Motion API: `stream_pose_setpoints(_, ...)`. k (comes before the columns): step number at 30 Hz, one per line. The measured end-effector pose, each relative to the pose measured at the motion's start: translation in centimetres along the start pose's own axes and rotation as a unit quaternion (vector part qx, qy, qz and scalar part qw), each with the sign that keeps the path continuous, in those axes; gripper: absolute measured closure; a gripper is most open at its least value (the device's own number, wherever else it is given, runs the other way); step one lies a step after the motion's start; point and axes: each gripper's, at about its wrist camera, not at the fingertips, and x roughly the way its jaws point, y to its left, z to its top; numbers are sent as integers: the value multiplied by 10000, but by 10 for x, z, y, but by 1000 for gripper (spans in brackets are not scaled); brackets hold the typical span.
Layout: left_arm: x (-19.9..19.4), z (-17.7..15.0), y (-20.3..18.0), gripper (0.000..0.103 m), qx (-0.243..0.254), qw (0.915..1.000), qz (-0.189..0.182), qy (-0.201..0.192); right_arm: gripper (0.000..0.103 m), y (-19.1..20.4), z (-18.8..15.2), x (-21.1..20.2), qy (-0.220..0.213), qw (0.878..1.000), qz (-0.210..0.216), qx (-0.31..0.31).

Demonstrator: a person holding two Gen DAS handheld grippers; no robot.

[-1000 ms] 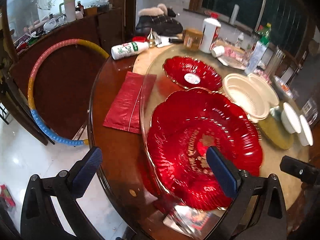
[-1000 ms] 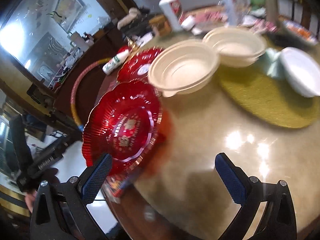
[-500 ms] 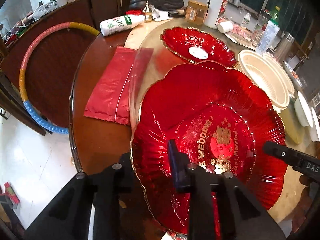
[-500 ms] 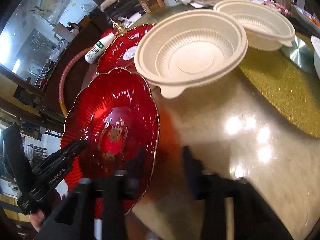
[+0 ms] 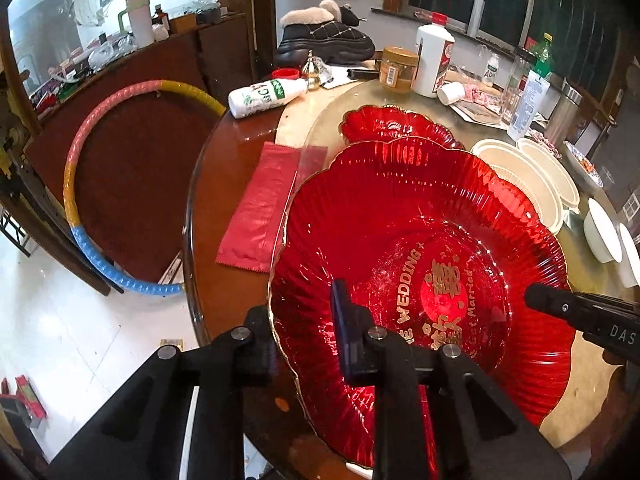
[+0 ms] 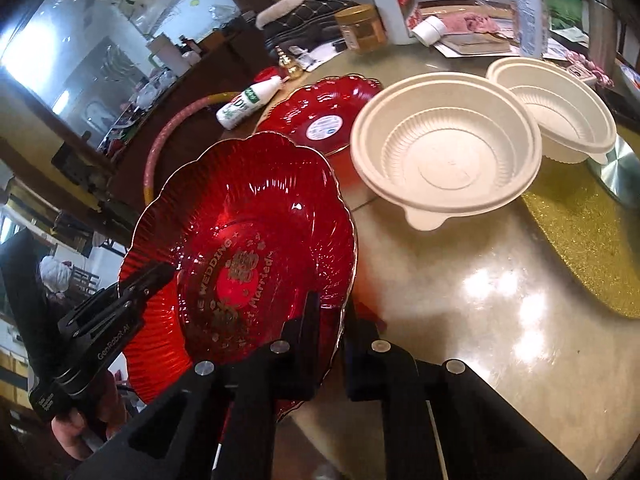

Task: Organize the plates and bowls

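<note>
A big red scalloped plate with gold "WEDDING" lettering (image 5: 420, 240) is held by both grippers, tilted above the table edge. My left gripper (image 5: 308, 320) is shut on its near-left rim. My right gripper (image 6: 332, 320) is shut on the plate's (image 6: 248, 232) right rim; its black body also shows in the left wrist view (image 5: 580, 316). A second red plate (image 6: 320, 116) lies flat behind. Two cream plastic bowls (image 6: 444, 160) (image 6: 560, 112) sit to its right. Two white bowls (image 5: 604, 232) stand at the far right.
A round wooden table (image 5: 224, 184) carries a glass turntable (image 6: 460, 280) with a gold mat (image 6: 580, 232). A red bag (image 5: 260, 208), a lying white bottle (image 5: 264, 94), a jar (image 5: 398, 70), bottles and clutter sit behind. A hula hoop (image 5: 84, 160) leans at left.
Both grippers went from open to shut on opposite rims of the big red plate. The plate has since been lifted and tilted, now overlapping the view of the rear red plate.
</note>
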Motion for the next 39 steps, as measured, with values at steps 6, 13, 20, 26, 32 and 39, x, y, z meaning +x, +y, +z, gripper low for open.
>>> stream_pose_setpoints(6,2,-12,0,83,44,10000,-11,79,94,5,-17,4,105,9999,-62,-85)
stream_pose_setpoints(13,9,-25,-12,83,177,9995,-176,178,93,-6,-36,0,80,9998,-179,58)
stream_pose_setpoints(20,15,-30,-14,83,130,9992,-294,238,93,-15,-41,-1,87,9994,-265,207)
stream_pose_setpoints(26,19,-33,-10,83,99,9991,-336,255,90,-15,-43,5,130,9994,-246,214)
stream_pose_setpoints(32,22,-35,-9,83,58,9990,-400,214,89,-12,-43,6,78,9993,-316,156)
stream_pose_setpoints(39,24,-30,-10,82,-10,9988,-424,262,66,-10,-40,7,22,9989,-450,84)
